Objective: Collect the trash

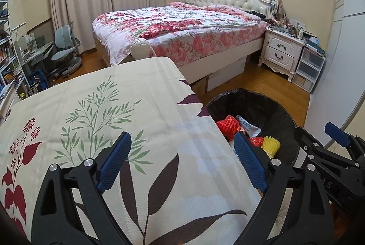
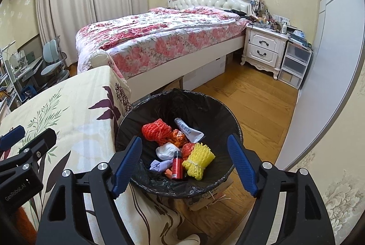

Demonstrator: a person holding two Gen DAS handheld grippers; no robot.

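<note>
Bedroom scene, both tools idle. The cloth-covered table (image 1: pixel 114 112), printed with leaves, fills the left of the room and shows no litter on the part in view. Just beside its right edge stands the bin (image 2: pixel 205 106), lined with a black bag. The trash lies inside it: red foam net (image 2: pixel 156 131), yellow foam net (image 2: pixel 198 159), white sachet (image 2: pixel 188 131), crumpled white wrapper (image 2: pixel 167 151), small red bottle (image 2: pixel 176 165). The right gripper (image 2: pixel 184 165) hangs over the bin mouth, jaws wide, gripping nothing. The left gripper (image 1: pixel 182 161) hovers above the table's right edge, jaws likewise wide and empty. Judged near complete; the sound practice now is to sweep the left tool over the cloth for any remaining scrap, keeping the right clear of the liner rim so the bag does not snag
</note>
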